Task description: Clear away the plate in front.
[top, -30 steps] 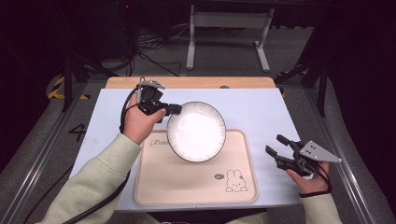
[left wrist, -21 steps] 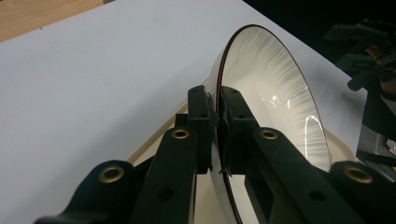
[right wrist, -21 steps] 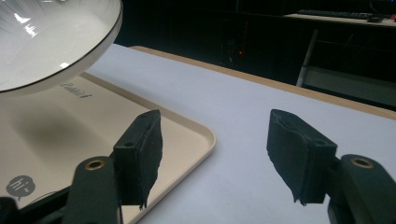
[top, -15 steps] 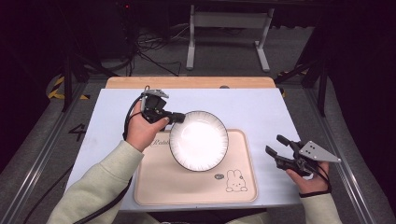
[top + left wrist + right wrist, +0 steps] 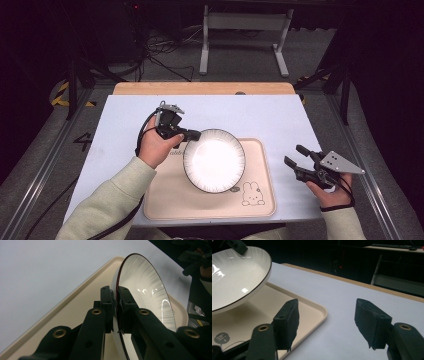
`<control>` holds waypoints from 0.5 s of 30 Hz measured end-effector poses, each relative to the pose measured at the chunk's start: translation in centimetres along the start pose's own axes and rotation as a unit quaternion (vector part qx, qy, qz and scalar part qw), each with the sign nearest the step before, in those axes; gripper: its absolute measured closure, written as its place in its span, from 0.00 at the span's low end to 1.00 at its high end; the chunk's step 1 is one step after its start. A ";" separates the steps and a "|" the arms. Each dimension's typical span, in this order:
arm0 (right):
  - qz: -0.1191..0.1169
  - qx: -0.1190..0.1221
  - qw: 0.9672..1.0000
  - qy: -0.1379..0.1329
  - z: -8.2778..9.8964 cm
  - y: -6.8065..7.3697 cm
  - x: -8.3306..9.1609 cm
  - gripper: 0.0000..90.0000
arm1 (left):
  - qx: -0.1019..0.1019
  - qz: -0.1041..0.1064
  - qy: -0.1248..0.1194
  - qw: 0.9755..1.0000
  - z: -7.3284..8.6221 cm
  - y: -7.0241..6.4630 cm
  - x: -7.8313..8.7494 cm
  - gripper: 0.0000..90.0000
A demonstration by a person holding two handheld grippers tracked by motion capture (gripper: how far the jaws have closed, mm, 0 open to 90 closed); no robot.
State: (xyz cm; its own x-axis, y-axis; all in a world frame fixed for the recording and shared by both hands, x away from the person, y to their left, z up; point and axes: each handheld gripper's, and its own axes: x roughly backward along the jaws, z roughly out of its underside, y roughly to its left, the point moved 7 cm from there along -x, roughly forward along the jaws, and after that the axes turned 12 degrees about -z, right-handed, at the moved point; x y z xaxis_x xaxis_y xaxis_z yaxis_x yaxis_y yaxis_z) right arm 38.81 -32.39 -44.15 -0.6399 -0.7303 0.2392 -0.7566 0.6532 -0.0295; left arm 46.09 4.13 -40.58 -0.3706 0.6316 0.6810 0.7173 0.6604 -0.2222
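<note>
The right tongs (image 5: pixel 299 167) rest on the bench (image 5: pixel 260 112) near the tray's (image 5: pixel 260 200) right edge, jaws apart and empty, clear of the work. The left tongs (image 5: pixel 192 135) pinch the white plate's (image 5: pixel 215 160) rim, holding it tilted above the tray, likely to set it down; it has sunk lower and nearer the tray than a second ago

The plate (image 5: pixel 234 275) is cut off by the right gripper view's left edge.
</note>
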 end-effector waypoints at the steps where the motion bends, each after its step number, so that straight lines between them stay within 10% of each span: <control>1: 0.000 0.000 1.000 0.000 0.0 0.0 0.0 0.41 | -0.001 0.001 0.002 1.000 0.1 0.0 -0.1 0.94; 15: 0.002 -0.001 1.000 0.000 0.0 0.0 0.0 0.41 | 0.004 0.022 0.022 1.000 1.6 -0.1 -1.4 0.93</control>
State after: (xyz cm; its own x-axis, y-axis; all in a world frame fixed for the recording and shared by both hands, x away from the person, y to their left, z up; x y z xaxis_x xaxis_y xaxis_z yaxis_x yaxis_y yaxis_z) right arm 38.84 -32.43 -44.18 -0.6428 -0.7275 0.2399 -0.7538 0.6564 -0.0293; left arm 45.54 3.82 -42.61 -0.3119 0.6416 0.7007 0.7279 0.6354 -0.2578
